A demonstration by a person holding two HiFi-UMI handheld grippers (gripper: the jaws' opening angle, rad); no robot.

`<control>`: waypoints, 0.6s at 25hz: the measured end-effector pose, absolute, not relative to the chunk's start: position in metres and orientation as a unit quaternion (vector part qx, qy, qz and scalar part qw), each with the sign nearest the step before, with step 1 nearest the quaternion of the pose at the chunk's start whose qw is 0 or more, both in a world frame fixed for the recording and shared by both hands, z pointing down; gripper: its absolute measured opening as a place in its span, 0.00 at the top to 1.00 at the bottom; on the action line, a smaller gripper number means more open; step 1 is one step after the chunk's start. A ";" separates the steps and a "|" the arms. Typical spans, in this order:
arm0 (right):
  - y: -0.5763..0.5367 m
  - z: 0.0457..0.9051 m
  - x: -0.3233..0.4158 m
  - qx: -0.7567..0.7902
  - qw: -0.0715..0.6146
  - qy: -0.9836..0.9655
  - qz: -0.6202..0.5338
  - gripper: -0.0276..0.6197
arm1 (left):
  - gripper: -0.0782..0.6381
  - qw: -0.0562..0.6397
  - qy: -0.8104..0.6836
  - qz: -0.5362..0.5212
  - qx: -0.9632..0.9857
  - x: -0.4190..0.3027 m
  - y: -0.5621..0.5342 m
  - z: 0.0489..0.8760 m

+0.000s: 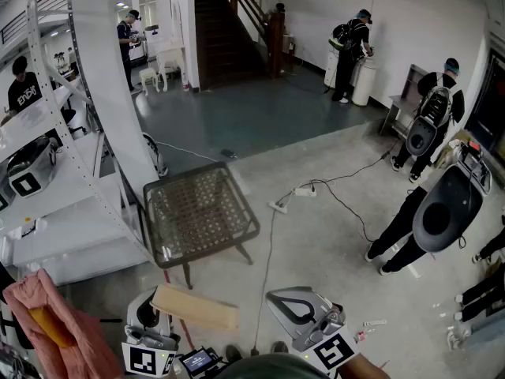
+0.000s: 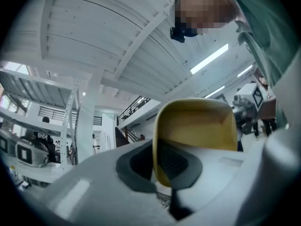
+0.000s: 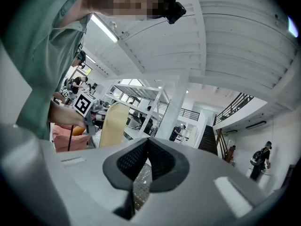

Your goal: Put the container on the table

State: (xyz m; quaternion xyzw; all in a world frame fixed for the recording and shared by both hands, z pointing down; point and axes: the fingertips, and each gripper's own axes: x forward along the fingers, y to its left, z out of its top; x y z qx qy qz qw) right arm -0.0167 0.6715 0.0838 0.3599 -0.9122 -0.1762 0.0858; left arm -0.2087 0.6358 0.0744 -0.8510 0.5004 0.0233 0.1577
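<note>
Two claws hover above the concrete floor (image 1: 323, 247): the left claw (image 2: 161, 172) is clamped on one wall of a yellow container (image 2: 197, 126), held in the air short of the near edge of the woven-top surface (image 1: 201, 208), while the right claw (image 3: 146, 147), pads together, carries nothing.

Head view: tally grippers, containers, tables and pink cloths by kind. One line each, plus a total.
grippers: 2 (left gripper, right gripper)
container: 1, tan, held by the left gripper
table: 1, woven top, on the floor
pink cloth: 1, bottom left
Total: 5
</note>
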 end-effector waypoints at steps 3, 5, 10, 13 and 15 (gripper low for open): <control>0.672 0.083 -0.015 0.360 0.085 -0.912 -0.175 0.95 | 0.89 0.158 0.501 0.023 -0.851 -0.207 0.636 0.074; 0.671 0.082 -0.014 0.360 0.081 -0.913 -0.175 0.95 | 0.89 0.159 0.500 0.024 -0.851 -0.205 0.636 0.073; 0.669 0.083 -0.011 0.364 0.073 -0.914 -0.166 0.95 | 0.89 0.158 0.500 0.022 -0.851 -0.202 0.634 0.075; 0.666 0.083 -0.009 0.365 0.070 -0.913 -0.167 0.95 | 0.89 0.158 0.500 0.021 -0.851 -0.201 0.631 0.076; 0.663 0.083 -0.009 0.368 0.068 -0.913 -0.164 0.94 | 0.89 0.158 0.499 0.020 -0.852 -0.200 0.629 0.077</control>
